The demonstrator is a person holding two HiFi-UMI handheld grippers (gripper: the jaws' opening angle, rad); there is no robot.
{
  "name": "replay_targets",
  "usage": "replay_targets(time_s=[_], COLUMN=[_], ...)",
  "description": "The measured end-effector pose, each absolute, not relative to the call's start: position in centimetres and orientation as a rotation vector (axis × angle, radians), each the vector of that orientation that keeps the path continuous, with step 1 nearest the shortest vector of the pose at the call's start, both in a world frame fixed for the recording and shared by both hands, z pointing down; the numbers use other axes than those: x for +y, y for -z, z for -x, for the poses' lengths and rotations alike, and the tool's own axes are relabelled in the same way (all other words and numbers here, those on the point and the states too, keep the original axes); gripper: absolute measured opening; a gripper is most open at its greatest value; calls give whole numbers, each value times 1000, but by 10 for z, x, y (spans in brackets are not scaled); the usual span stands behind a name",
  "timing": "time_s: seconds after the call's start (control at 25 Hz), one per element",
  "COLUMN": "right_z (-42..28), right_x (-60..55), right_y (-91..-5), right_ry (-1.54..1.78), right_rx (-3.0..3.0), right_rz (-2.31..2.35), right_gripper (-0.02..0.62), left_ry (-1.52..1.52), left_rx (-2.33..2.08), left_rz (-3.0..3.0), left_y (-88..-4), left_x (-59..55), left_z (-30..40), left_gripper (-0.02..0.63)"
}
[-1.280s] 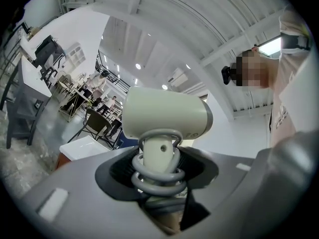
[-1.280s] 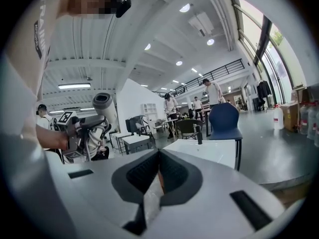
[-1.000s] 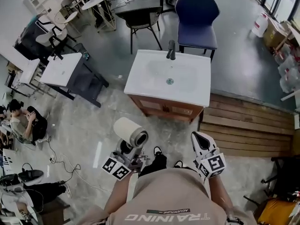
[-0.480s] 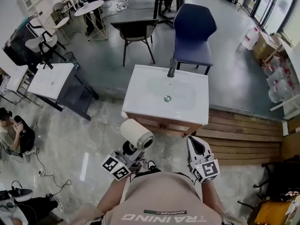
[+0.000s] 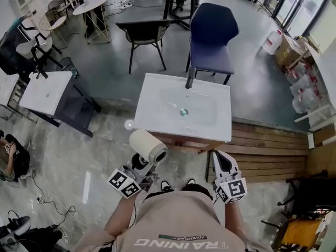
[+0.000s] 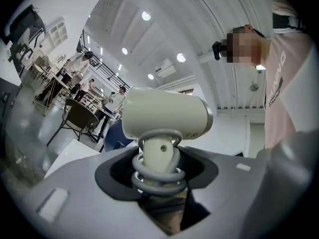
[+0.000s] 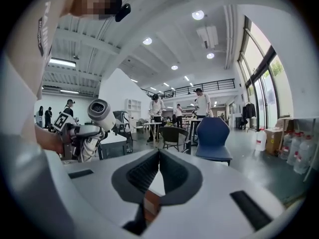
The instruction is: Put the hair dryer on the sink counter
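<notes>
A cream hair dryer (image 5: 148, 147) with a grey cord coiled round its handle (image 6: 158, 169) is held upright in my left gripper (image 5: 137, 168), which is shut on the handle. In the left gripper view its barrel (image 6: 164, 116) points right, above the jaws. The white sink counter (image 5: 152, 112) with a dark faucet (image 5: 189, 77) stands just ahead of both grippers, on a wooden cabinet. My right gripper (image 5: 226, 164) is held at the right, shut and empty (image 7: 158, 171). The right gripper view shows the hair dryer (image 7: 101, 113) off to the left.
A blue chair (image 5: 210, 33) and a black chair (image 5: 144, 33) stand behind the sink. A low white table (image 5: 42, 91) is at the left. A wooden plank platform (image 5: 268, 146) lies to the right of the cabinet. Boxes and bottles (image 5: 302, 85) sit at the far right.
The whole view has shifted forward, and the sink counter now lies a little nearer the grippers. Both grippers keep their pose, the left still holding the hair dryer.
</notes>
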State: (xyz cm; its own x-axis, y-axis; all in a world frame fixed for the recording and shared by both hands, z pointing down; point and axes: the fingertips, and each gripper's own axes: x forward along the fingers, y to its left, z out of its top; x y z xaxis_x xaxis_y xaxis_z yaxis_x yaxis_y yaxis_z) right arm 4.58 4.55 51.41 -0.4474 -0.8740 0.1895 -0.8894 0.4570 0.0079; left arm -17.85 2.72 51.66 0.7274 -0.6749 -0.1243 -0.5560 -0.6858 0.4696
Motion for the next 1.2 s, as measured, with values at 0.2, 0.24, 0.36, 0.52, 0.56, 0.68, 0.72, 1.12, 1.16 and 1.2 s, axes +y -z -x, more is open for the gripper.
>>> replay_targets(time_s=[0.2,0.24,0.36,0.52,0.56,0.68,0.72,1.12,1.16,1.2], right_z=[-34,-31,-30,-34,-35,-40,-44,-108,-114,-119], right_x=[29,25,14,-12,-20,-47,-56,-133,-140,-146], right_y=[-512,-513,-521,-524,-522,-516,-516,-514,-514,-514], right_ry=[-125,-124,-132,-151,-145,-123,-120,-176,-178,-181], right_rx=[-2545,-2548,-2563,-2596,-2605,-2638,-2649,-2713,-2715,-2716], right_rz=[-1515,-1503,-1470,-1442,-1434,-1426,-1427,-1428,-1430,-1430], right_gripper=[5,5,5,5,5,5,5,5,5,5], left_ry=[414,413,412,397,398,397,393,417,413,405], left_rx=[-987,-997,-1025,-1061,-1068,-1084,-1089,-1149,-1152,-1155], left_rz=[-2490,-2482,-2468,-2458,-2456,-2461,-2465,-2463,-2460,-2459], left_y=[-524,-526,-530,-529,-527,-523,-523,-505,-504,-504], left_x=[15,12,4,-11,-16,-32,-39,-111,-117,-122], left_z=[193,195,196,190,188,180,176,126,121,117], left_gripper=[227,227,227,227,227,227,227,227,227,227])
